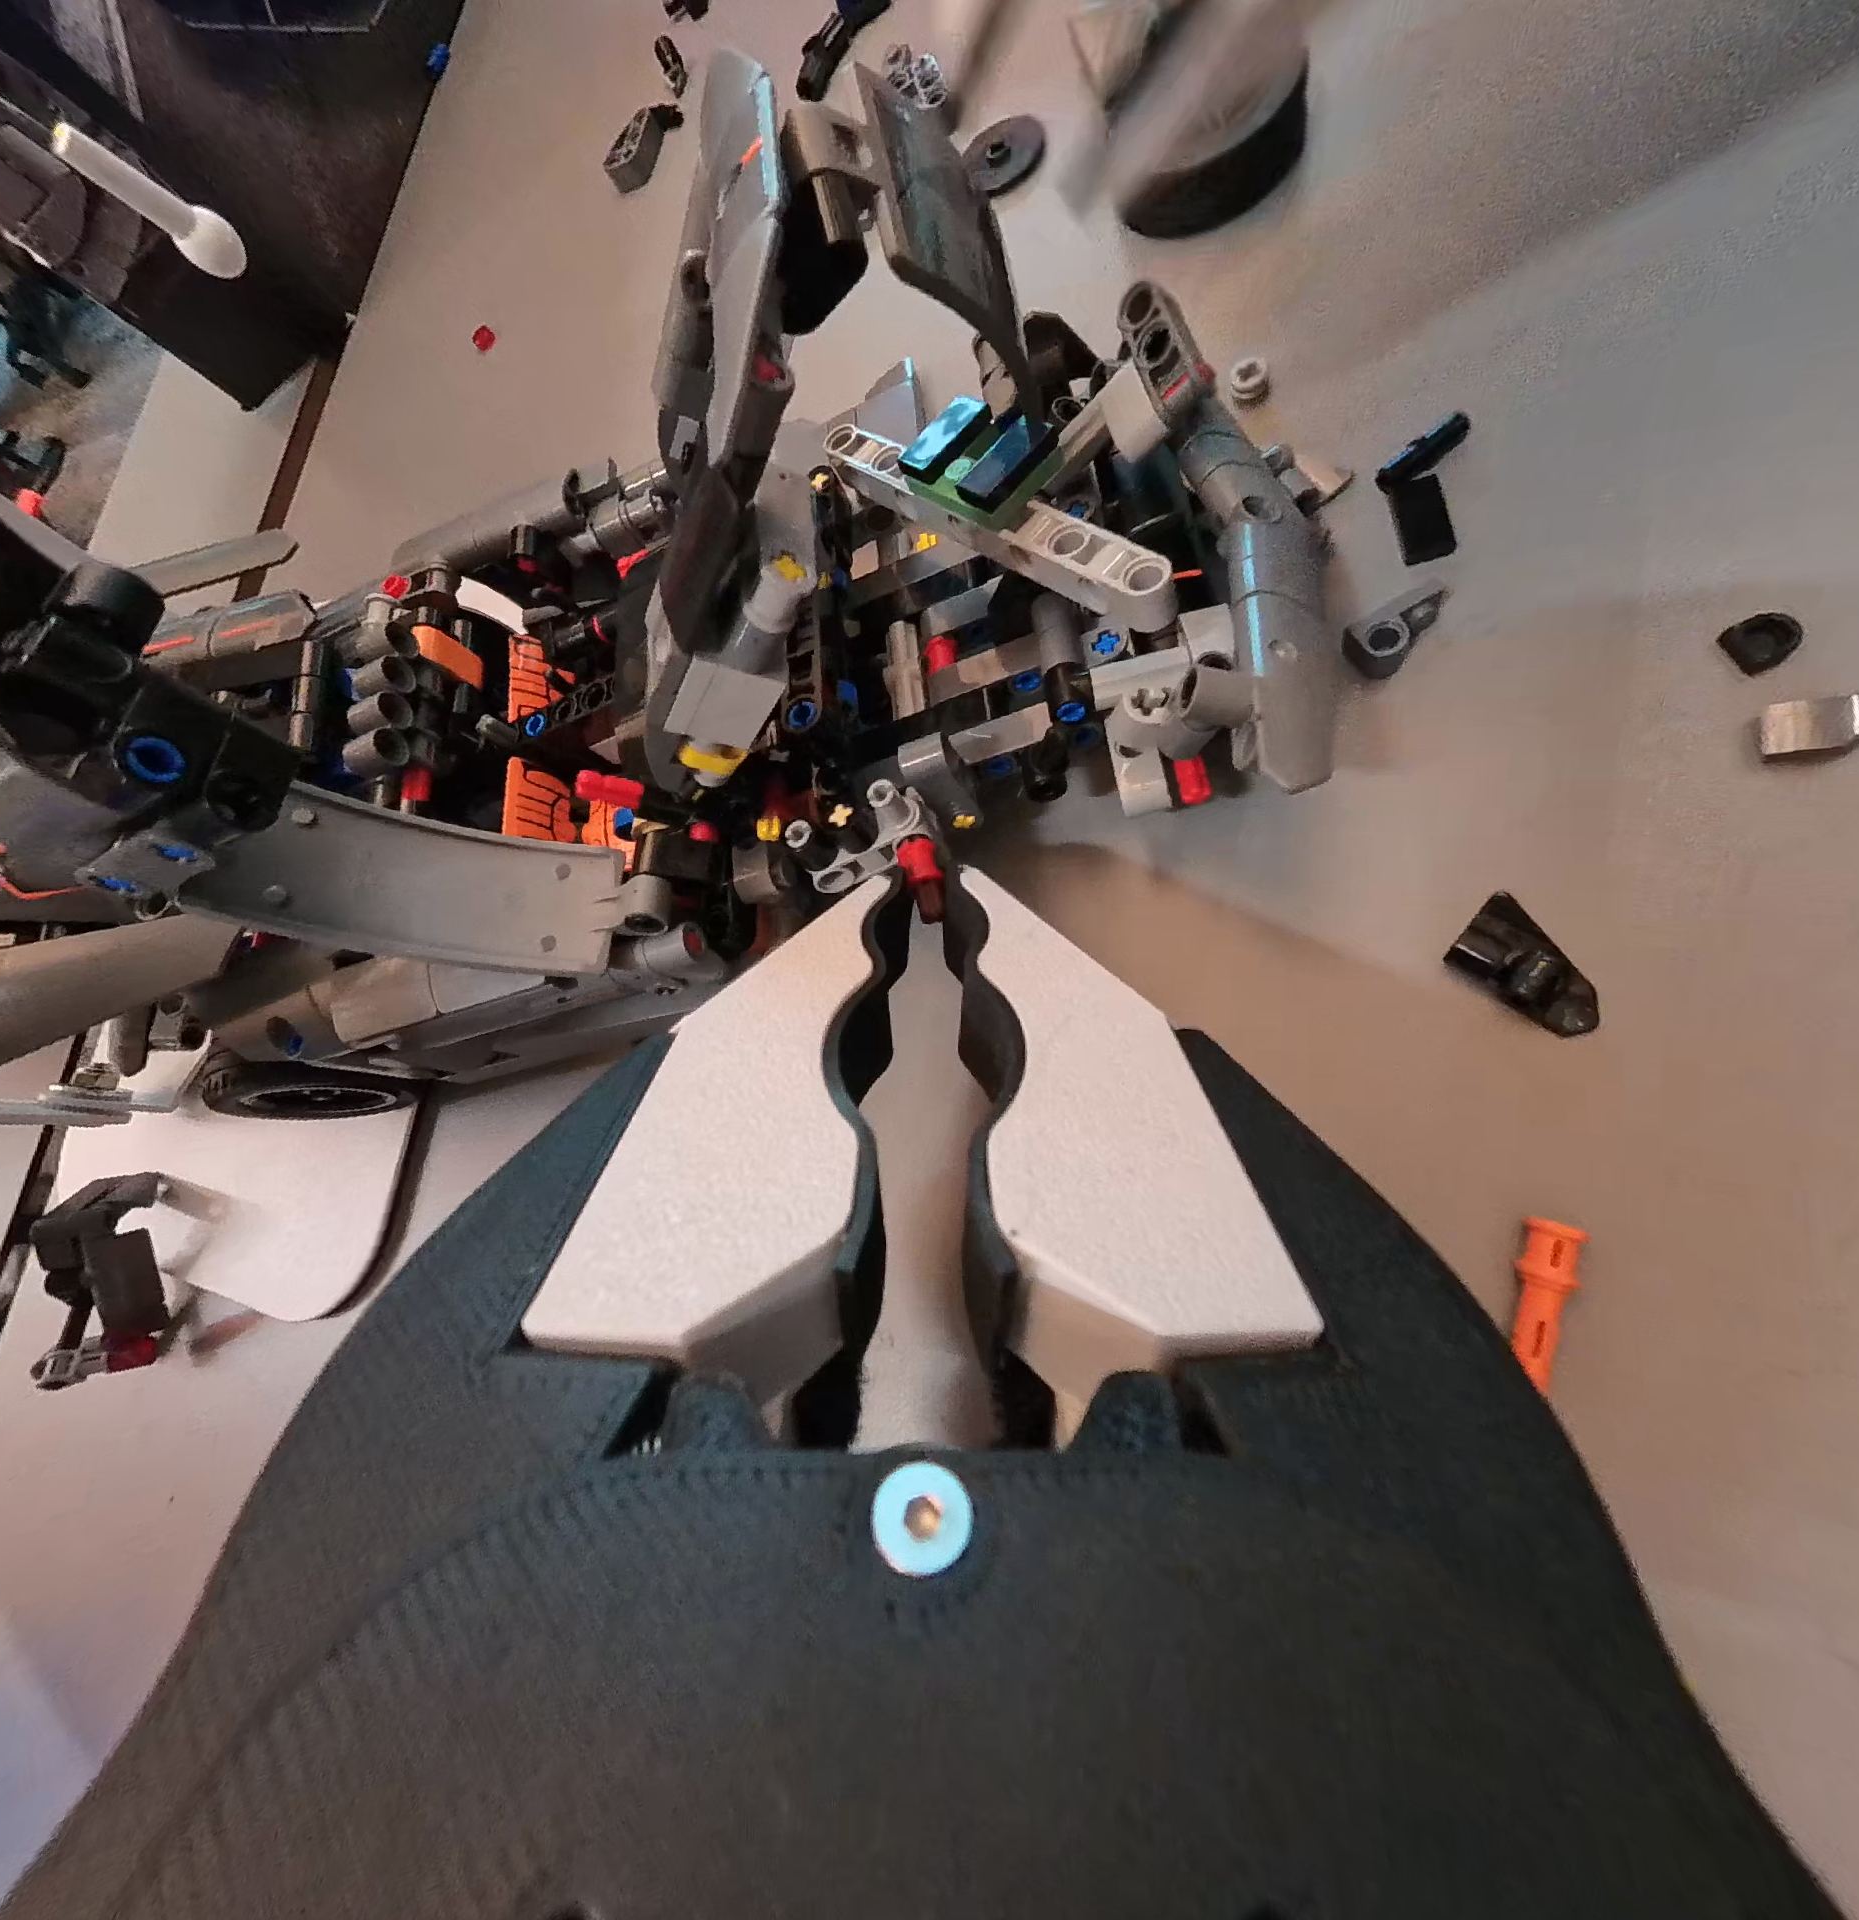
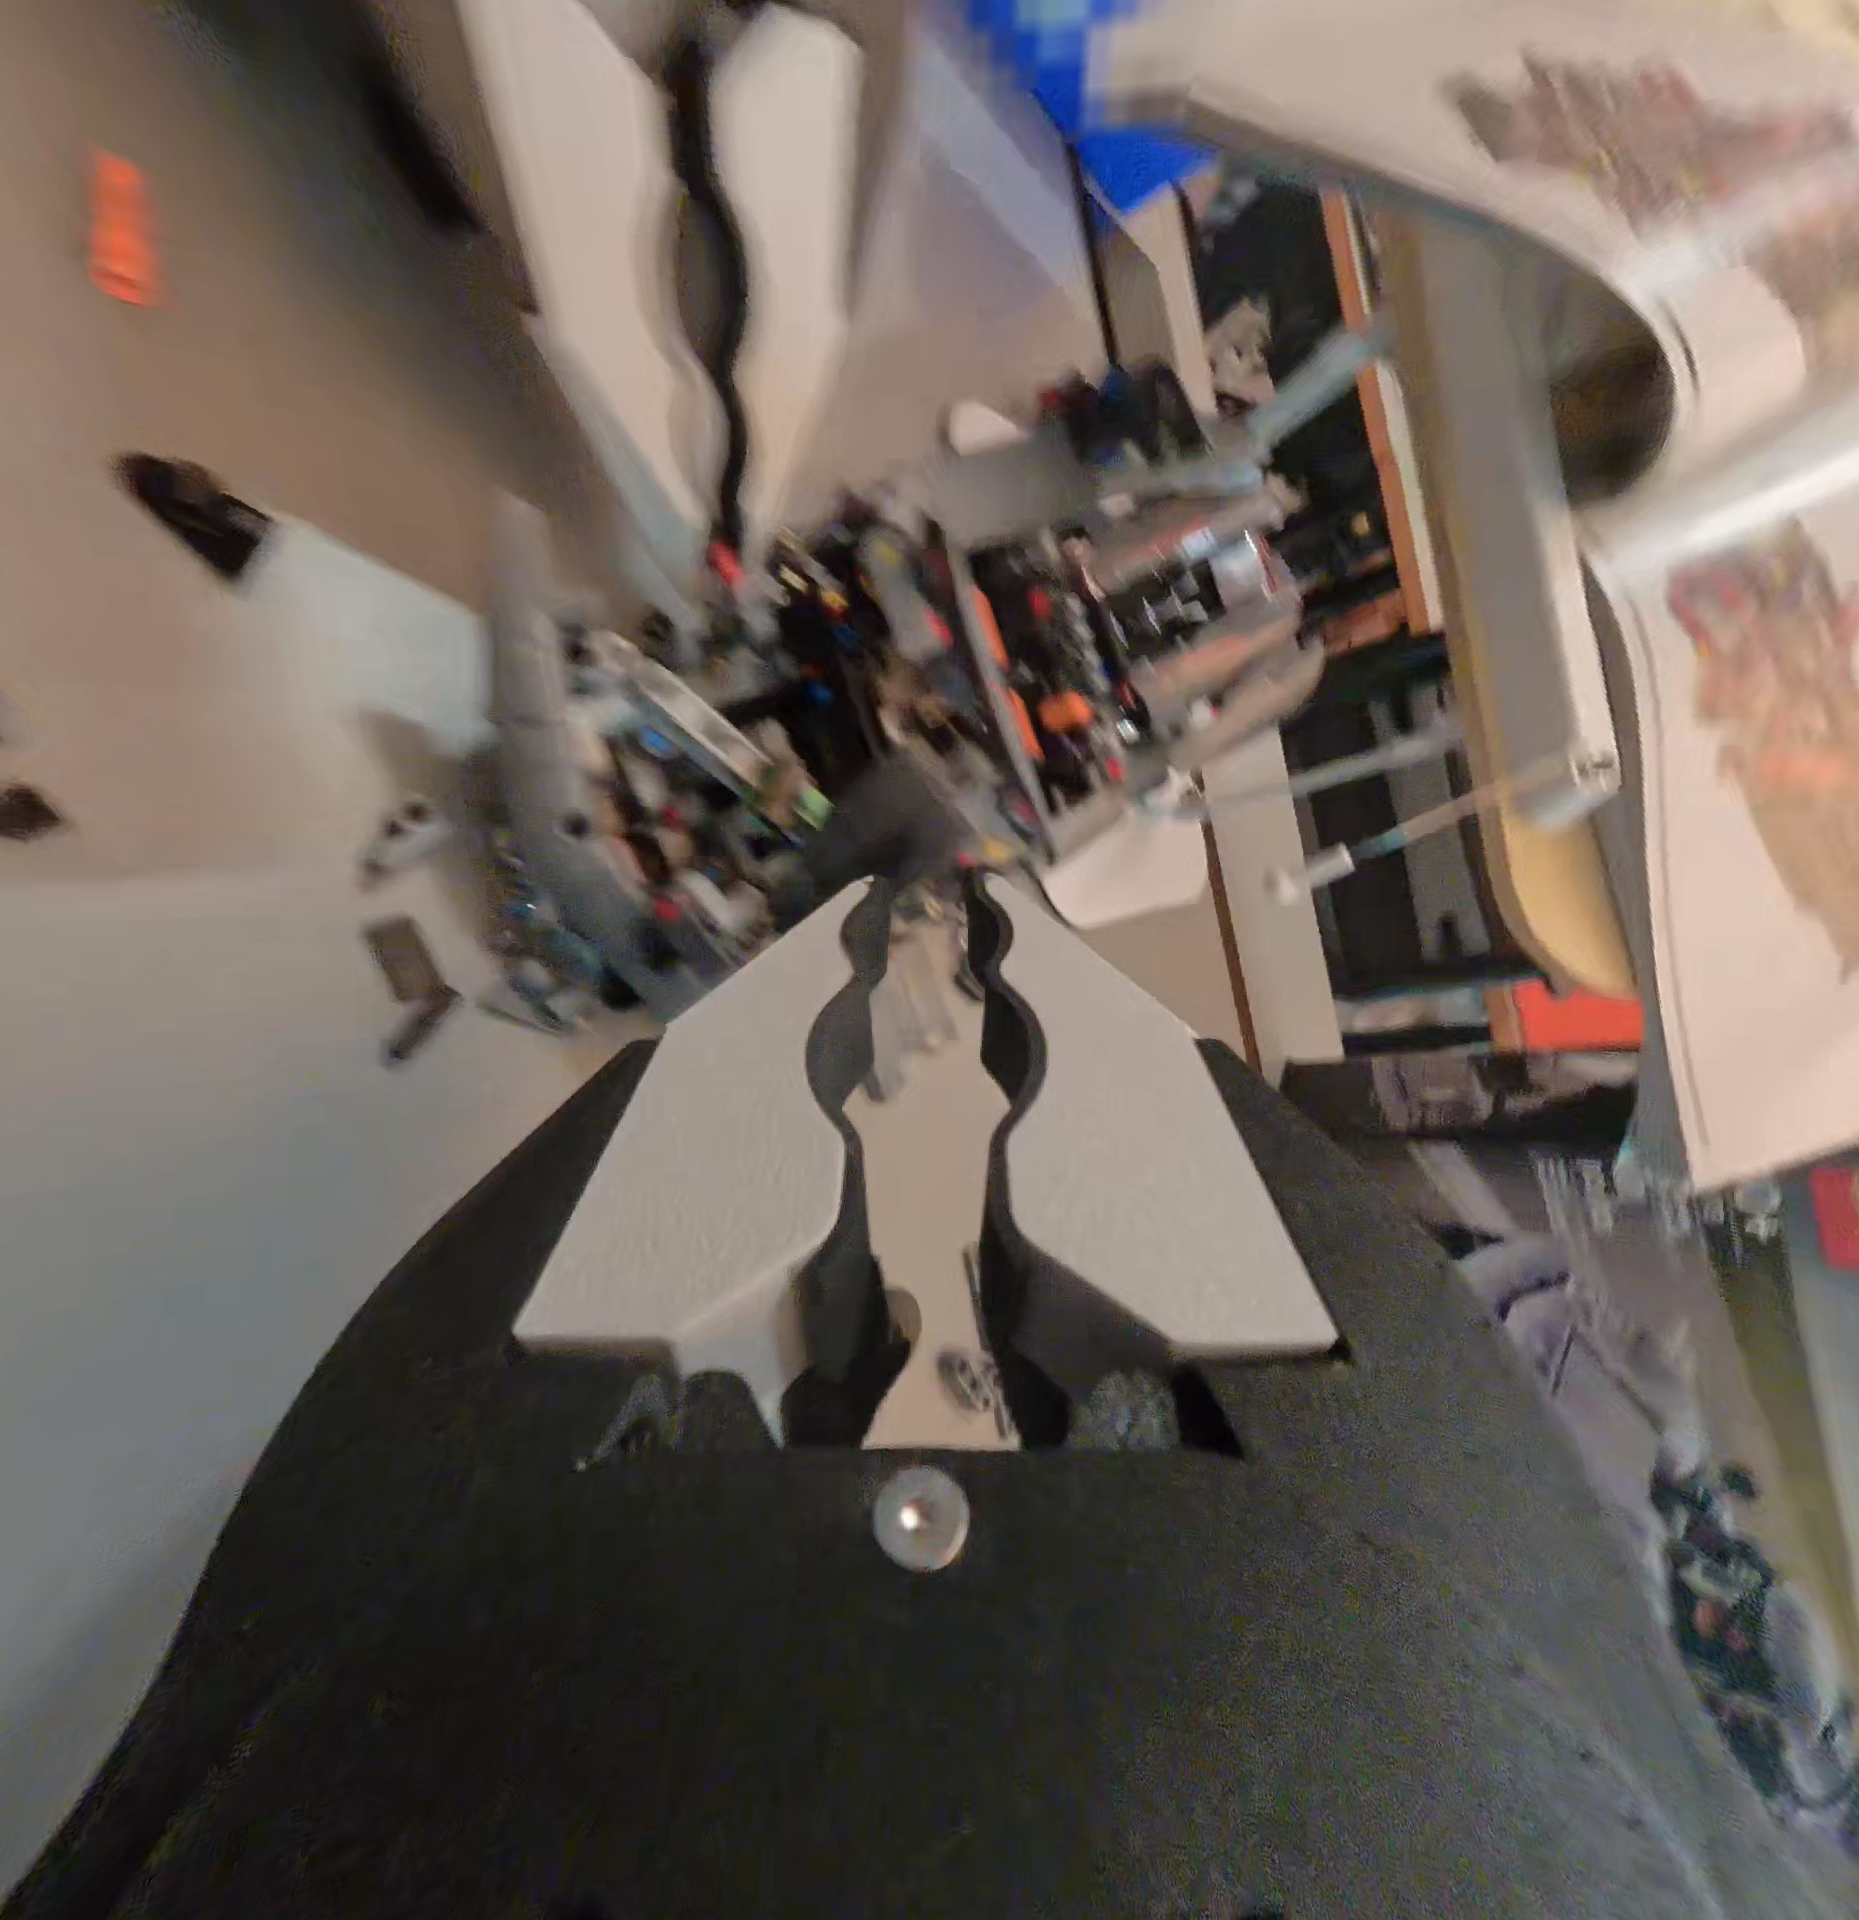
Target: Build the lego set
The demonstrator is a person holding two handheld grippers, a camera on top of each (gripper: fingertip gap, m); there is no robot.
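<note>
A partly built grey, black and orange lego car (image 1: 696, 623) lies on the pale table (image 1: 1527, 1091). My left gripper (image 1: 925, 896) is shut on a small red pin (image 1: 923, 883), whose tip is at a light grey connector (image 1: 883, 831) on the car's near edge. The right wrist view is blurred by motion. My right gripper (image 2: 923, 894) hovers at the car's (image 2: 904, 644) other side, jaws a little apart with nothing seen between them. The left gripper (image 2: 725, 530) also shows there, holding the red pin (image 2: 724, 561).
Loose parts lie right of the car: an orange axle pin (image 1: 1546, 1288), black panel pieces (image 1: 1522, 966), a grey piece (image 1: 1818, 722), and a black tyre (image 1: 1216, 156) farther off. A small sub-assembly (image 1: 104, 1278) sits near the table's left edge. An open instruction booklet (image 2: 1787, 831) lies at right. Spacing between my two grippers at the tips: around 11 centimetres. From the left gripper's tips to the grey piece (image 1: 1818, 722) is close to 12 centimetres.
</note>
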